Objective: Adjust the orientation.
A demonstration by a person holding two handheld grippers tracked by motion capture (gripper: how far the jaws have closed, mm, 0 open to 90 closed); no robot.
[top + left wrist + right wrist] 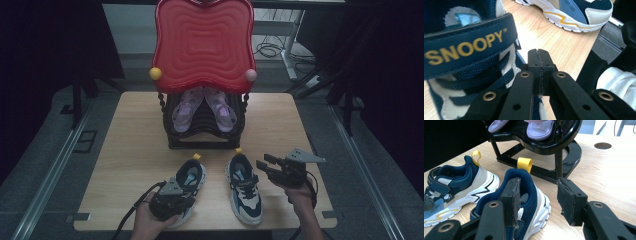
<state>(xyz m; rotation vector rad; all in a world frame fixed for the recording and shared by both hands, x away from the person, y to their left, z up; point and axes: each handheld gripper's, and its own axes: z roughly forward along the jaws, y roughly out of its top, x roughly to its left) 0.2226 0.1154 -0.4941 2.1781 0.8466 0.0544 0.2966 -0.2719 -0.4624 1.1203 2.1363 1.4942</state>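
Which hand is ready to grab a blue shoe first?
Probably the right: its tool is open beside the right shoe's heel. The left tool is shut above the other shoe.

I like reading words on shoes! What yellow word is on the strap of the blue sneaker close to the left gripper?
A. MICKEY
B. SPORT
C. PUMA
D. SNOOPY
D. In the left gripper view, the dark blue strap across the sneaker carries the word SNOOPY in yellow capital letters, just beyond the shut left gripper.
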